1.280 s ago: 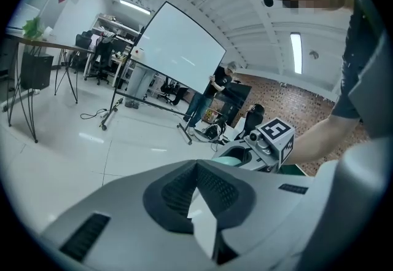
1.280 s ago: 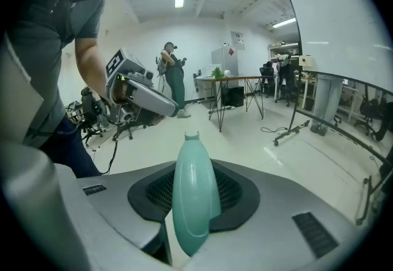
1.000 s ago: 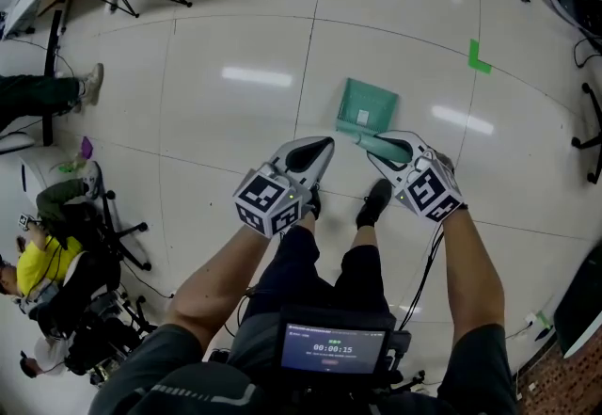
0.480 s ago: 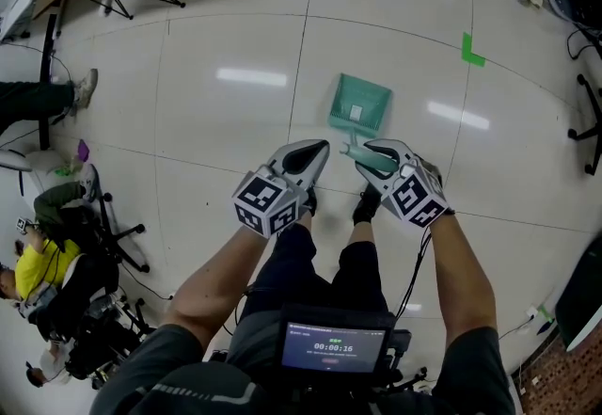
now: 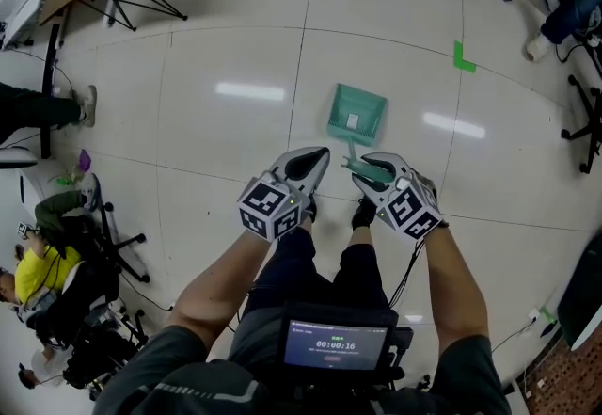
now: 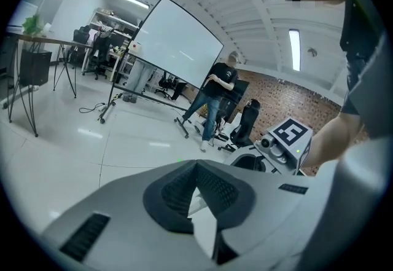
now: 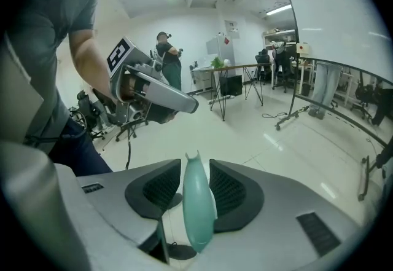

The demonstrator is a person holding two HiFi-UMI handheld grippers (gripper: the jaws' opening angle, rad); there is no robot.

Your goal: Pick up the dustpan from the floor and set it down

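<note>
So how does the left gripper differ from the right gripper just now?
The left gripper's jaws are together, with nothing in them; the right gripper's jaws stand apart on the handle of the dustpan and have just been opening a little. In the head view the left gripper points at the floor, the right gripper at the dustpan. Both are grey and bear a marker cube.

Beyond the jaws of the left gripper [image 6: 196, 168] we see a whiteboard [image 6: 178, 48] on a stand, with a standing person in dark clothes [image 6: 215, 94] and an office chair [image 6: 249, 122] to its right. Ahead of the jaws of the right gripper [image 7: 198, 168] stands a table [image 7: 233, 69] bearing a plant [image 7: 216, 62]; a second person [image 7: 169, 58] stands left of it.
</note>
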